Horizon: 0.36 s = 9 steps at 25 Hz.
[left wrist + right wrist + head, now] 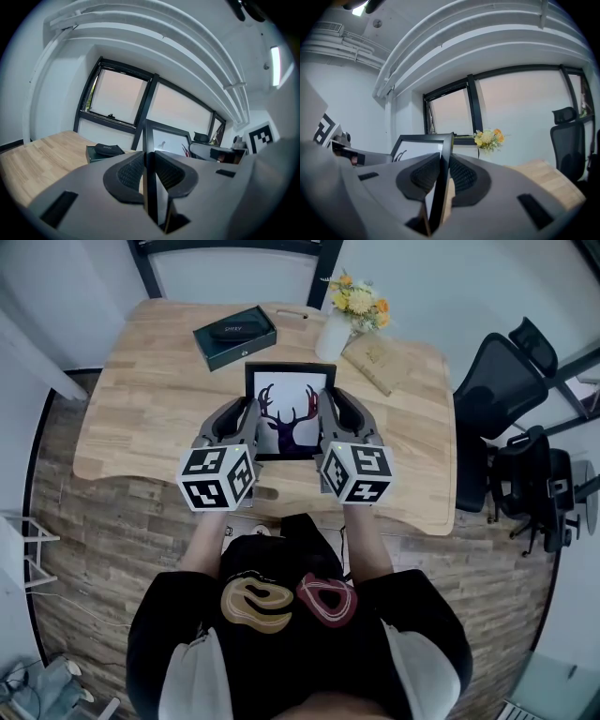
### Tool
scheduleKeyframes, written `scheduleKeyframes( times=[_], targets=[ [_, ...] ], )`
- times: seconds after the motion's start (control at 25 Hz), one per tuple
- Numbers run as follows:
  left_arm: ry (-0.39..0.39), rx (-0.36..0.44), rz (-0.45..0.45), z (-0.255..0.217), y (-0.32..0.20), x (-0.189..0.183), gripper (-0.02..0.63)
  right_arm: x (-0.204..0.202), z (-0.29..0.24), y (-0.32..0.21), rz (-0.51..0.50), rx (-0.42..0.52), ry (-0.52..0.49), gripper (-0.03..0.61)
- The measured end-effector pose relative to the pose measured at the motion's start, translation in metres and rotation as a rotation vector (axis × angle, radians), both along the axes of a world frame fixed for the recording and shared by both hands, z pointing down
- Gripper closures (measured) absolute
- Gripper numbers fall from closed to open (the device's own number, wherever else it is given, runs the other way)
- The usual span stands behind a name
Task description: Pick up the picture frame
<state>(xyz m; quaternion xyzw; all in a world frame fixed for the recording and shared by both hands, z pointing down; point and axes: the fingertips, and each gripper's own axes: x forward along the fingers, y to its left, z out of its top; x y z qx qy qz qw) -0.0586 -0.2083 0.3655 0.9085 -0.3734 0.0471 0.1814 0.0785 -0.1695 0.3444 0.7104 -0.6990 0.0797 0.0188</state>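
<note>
The picture frame (290, 399) is black with a deer silhouette on white. It hangs over the wooden table (141, 418), gripped on both side edges. My left gripper (246, 418) is shut on its left edge; in the left gripper view that edge (150, 178) runs between the ribbed pads (131, 174). My right gripper (325, 416) is shut on the right edge; the frame's rim (440, 187) sits clamped between the dark pads (461, 176) in the right gripper view. The frame looks roughly level, facing up.
A dark green box (235, 336) holding a black case lies at the table's back left. A white vase of yellow flowers (349, 313) and a tan book (380, 362) sit at the back right. Black office chairs (511, 399) stand right of the table.
</note>
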Motion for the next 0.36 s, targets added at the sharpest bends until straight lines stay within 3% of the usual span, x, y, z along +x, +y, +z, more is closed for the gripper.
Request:
scheduleKeyframes(
  times=[0.36],
  targets=[
    [0.01, -0.011, 0.003, 0.0022, 0.006, -0.0062, 0.532, -0.0065, 0.0017, 0.007, -0.004, 0.002, 0.008, 0.506]
  ],
)
